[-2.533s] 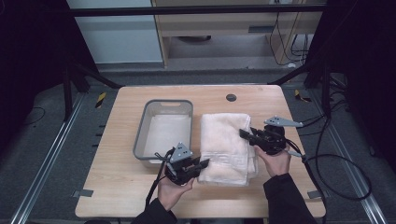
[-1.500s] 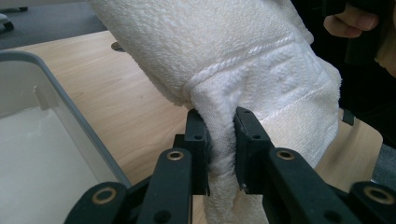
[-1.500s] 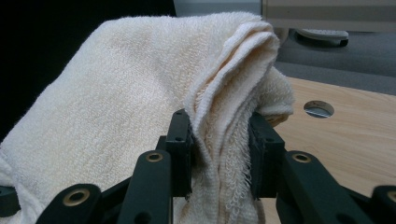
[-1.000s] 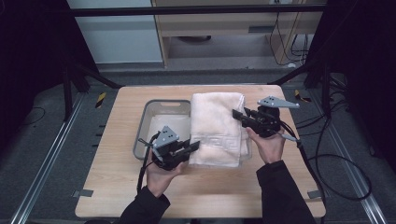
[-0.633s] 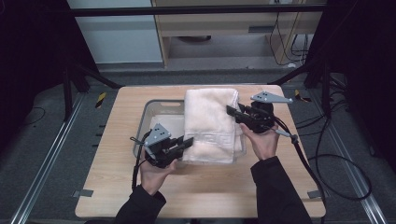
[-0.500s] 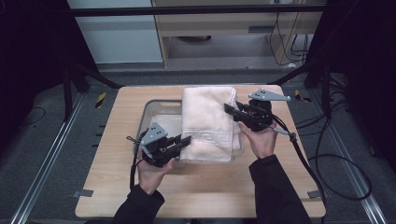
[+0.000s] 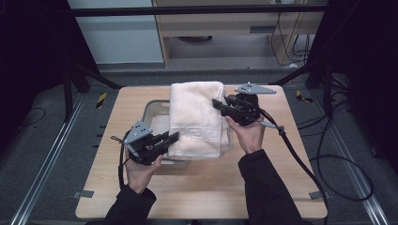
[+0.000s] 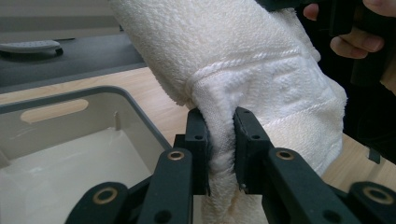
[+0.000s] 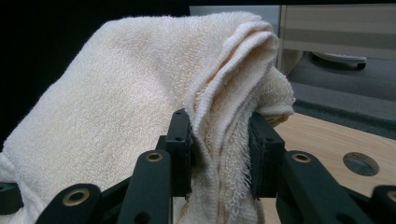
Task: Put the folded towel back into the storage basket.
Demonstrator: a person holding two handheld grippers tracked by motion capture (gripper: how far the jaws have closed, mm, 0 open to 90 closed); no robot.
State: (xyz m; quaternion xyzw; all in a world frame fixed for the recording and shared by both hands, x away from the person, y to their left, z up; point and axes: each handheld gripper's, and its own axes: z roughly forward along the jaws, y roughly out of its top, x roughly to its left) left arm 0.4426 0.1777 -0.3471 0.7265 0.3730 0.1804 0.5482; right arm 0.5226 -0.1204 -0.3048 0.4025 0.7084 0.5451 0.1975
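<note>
- Wooden surface [image 7: 202, 187] sits in a dark room, with grey floor all round and a light cabinet at the far side.
- Nearest, the left gripper [image 7: 170, 139] has its fingers [image 8: 198, 140] closed tight on the towel [image 7: 196, 117] at its near left corner; in the left gripper view the cloth bunches between them.
- Farther off and to the right, the right gripper [image 7: 218, 105] pinches the far right edge, several folded layers squeezed between nearly closed fingers [image 9: 180, 140].
- Since 2.5 s ago the towel has gone from lying flat on the right half of the surface to hanging lifted between both grippers, carried left.
- It now drapes over the right side of the grey bin [image 7: 151, 110], and its near end sags onto the bin's near right rim.
- Judged from that, the aim is probably to put the towel in the bin; the carry looks nearly done, with lowering and letting go left.
- In the way: the bin's right wall and near rim lie under the cloth, and the towel looks about as long as the bin, so an edge may catch or hang outside.
- Beyond, a small round hole [image 9: 360, 163] marks the surface, and cables [image 7: 328, 154] trail off right.
</note>
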